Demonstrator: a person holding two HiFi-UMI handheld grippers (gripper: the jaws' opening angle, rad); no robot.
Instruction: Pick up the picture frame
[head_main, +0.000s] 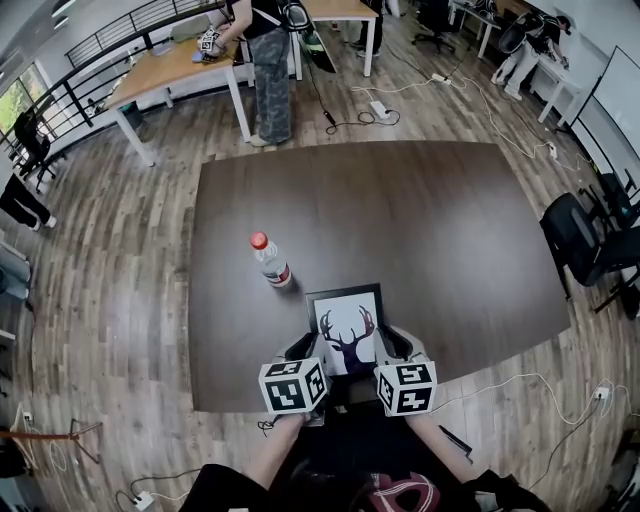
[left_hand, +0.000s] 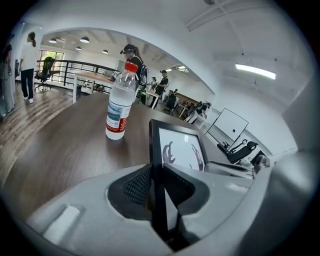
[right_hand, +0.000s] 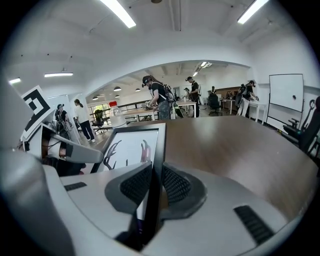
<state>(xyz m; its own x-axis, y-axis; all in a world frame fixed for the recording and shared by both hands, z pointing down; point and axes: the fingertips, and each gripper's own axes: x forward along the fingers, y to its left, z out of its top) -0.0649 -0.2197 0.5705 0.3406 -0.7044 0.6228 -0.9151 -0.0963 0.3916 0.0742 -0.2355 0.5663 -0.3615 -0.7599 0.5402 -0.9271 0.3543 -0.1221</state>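
A black picture frame (head_main: 347, 325) with a deer-head print is held just above the near edge of the dark table (head_main: 420, 230). My left gripper (head_main: 308, 352) is shut on the frame's left edge (left_hand: 158, 165), its ribbed pads pressed on both faces. On the frame's right edge (right_hand: 156, 165) my right gripper (head_main: 392, 348) is shut in the same way. In the left gripper view the frame stands tilted upward in front of the camera. The frame's near edge is hidden behind the marker cubes in the head view.
A clear water bottle (head_main: 270, 261) with a red cap and red label stands upright on the table, just left of and beyond the frame, also seen as the bottle (left_hand: 120, 102). A person (head_main: 268, 60) stands beyond the table's far edge. Black office chairs (head_main: 585, 240) are at the right.
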